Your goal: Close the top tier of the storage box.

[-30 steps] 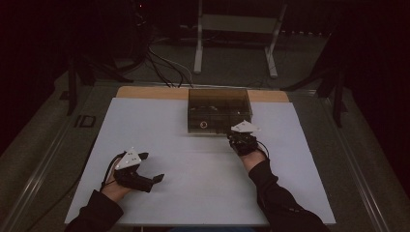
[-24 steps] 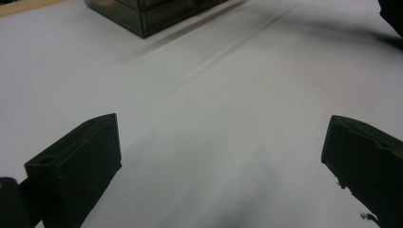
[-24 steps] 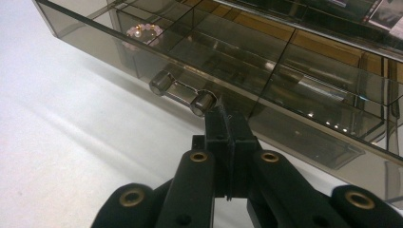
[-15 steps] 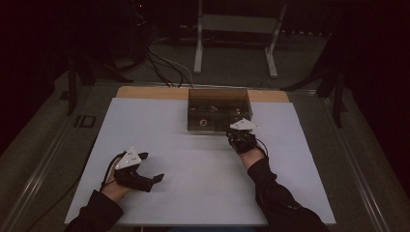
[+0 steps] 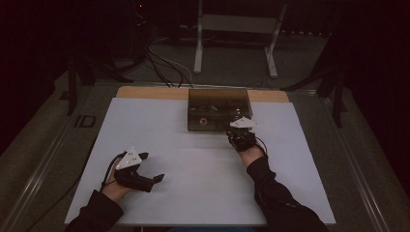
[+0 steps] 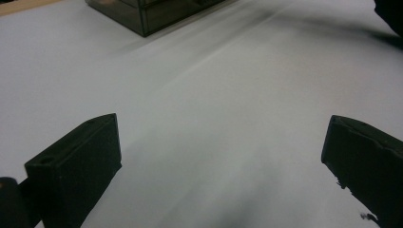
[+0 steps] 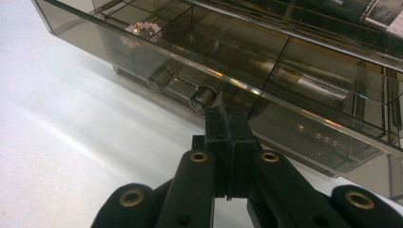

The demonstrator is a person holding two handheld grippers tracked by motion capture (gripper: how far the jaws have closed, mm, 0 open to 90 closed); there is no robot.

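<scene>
A smoked-plastic drawer organiser [image 5: 218,109] stands at twelve o'clock on the white table [image 5: 193,193], near its far edge. The right gripper [image 5: 240,137] sits at the box's front right corner, at about one o'clock from the table's middle. Seen from the right gripper view, its jaws are pressed fully together with nothing between them, tips just below a clear drawer knob [image 7: 203,98]; whether they touch it cannot be told. A pale bead bracelet [image 7: 141,28] lies in an upper compartment. The left gripper [image 5: 154,180] rests at seven o'clock, well apart from the box, jaws spread wide over bare table.
</scene>
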